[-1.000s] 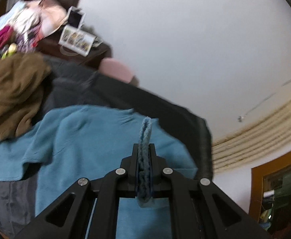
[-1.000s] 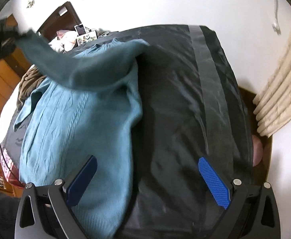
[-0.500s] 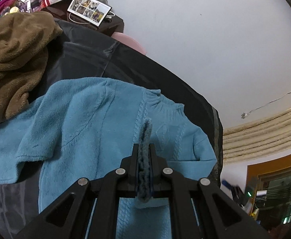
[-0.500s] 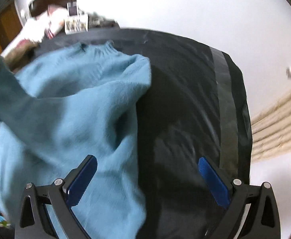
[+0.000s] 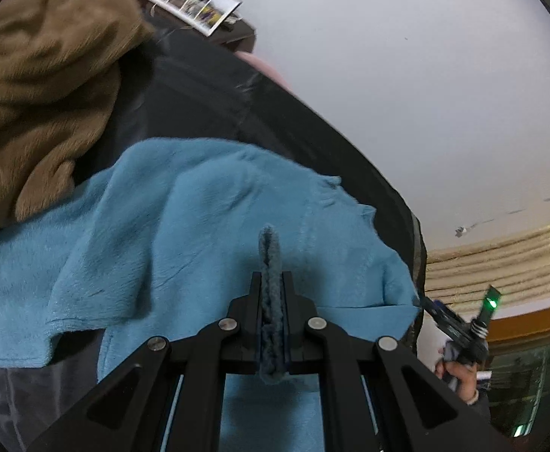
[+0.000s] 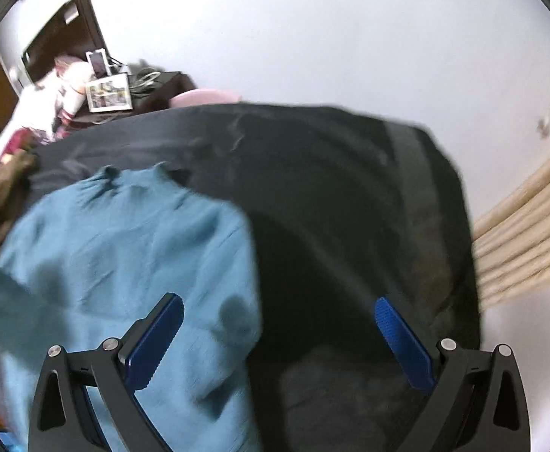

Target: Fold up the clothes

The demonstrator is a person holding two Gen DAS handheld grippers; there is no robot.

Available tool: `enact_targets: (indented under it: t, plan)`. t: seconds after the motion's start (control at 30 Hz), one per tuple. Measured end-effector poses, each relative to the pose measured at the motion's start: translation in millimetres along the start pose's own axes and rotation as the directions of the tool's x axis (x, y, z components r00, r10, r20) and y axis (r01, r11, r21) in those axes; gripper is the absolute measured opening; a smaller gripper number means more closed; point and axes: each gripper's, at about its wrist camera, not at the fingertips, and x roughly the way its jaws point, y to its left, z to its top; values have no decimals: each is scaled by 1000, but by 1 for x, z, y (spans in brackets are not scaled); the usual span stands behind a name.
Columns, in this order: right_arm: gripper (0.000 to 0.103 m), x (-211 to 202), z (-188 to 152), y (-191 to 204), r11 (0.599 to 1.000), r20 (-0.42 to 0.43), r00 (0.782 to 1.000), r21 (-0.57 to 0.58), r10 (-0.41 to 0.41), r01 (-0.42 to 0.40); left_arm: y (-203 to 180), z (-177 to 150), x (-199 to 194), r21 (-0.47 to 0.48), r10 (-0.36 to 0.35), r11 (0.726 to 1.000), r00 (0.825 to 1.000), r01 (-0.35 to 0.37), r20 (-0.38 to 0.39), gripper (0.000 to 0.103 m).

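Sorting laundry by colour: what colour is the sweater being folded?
Light blue sweater, plain and fuzzy; it shows best in the left wrist view, pinched by the left gripper.

The left wrist camera looks forward along its tool (image 5: 272,312), close above a blue sweater (image 5: 184,233) spread on a black-covered bed (image 5: 207,86), facing a white wall (image 5: 406,75). The right wrist camera looks over its own tool (image 6: 278,324) from the bed's near side, facing the same wall. Both views share the sweater (image 6: 131,248), the bed cover (image 6: 350,188), a photo sheet (image 5: 195,0) (image 6: 109,92) and beige curtain folds (image 5: 501,252) (image 6: 531,241).
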Motion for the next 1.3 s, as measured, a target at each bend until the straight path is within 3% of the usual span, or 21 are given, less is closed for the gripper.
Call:
enact_targets:
  t: [0.23, 0.27, 0.3, 0.33, 0.4, 0.5, 0.53, 0.6, 0.67, 0.83, 0.87, 0.9, 0.93, 0.97, 1.2, 1.3]
  plan:
    - [99, 23, -2, 4, 989, -108, 984, 66, 141, -135, 7, -5, 13, -22, -32, 999, 999, 32, -18, 8]
    - [85, 29, 2, 7, 990, -126, 982, 51, 137, -132, 6, -5, 12, -18, -36, 999, 999, 36, -16, 8]
    - [52, 35, 5, 10, 991, -145, 980, 37, 135, -131, 4, -5, 12, -13, -40, 999, 999, 40, -14, 8]
    - [38, 40, 5, 13, 990, -171, 975, 32, 142, -138, 3, -4, 11, -9, -44, 999, 999, 44, -12, 8]
    - [30, 47, 4, 14, 988, -213, 965, 20, 152, -152, 0, -5, 9, 6, -60, 998, 998, 60, -13, 8]
    - [15, 41, 10, 11, 997, -181, 983, -63, 29, -41, -5, -8, 8, 25, -89, 996, 996, 89, -15, 8]
    - [13, 36, 15, 6, 995, -145, 988, -90, -49, 36, -7, -9, 8, 32, -99, 995, 995, 99, -16, 8]
    - [7, 27, 25, -3, 972, -65, 977, -133, -201, 192, -14, -11, 12, 46, -124, 991, 992, 125, -22, 8]
    - [7, 20, 35, -12, 934, 13, 946, -153, -324, 322, -20, -12, 19, 60, -142, 988, 989, 144, -33, 8]
    - [10, 13, 9, -13, 979, -32, 984, -115, -173, 169, -23, -13, 31, 60, -134, 989, 990, 137, -52, 8]
    - [23, 11, 3, -13, 985, -41, 989, -107, -142, 137, -22, -12, 31, 56, -132, 989, 990, 135, -52, 8]
    - [56, 10, -2, -14, 990, -49, 993, -98, -111, 106, -20, -12, 31, 51, -130, 990, 990, 133, -51, 8]
    - [76, 9, -7, -14, 993, -57, 995, -89, -80, 75, -19, -11, 30, 47, -127, 990, 991, 130, -49, 8]
    - [91, 7, -12, -14, 996, -64, 997, -80, -48, 43, -17, -10, 30, 42, -125, 991, 991, 127, -48, 8]
    - [91, -3, -49, -15, 986, -108, 981, -14, 164, -166, -12, -11, 29, 24, -122, 992, 991, 124, -50, 8]
    - [91, -1, -61, -8, 986, -131, 980, -53, 150, -158, -11, -11, 27, 20, -125, 992, 991, 126, -44, 8]
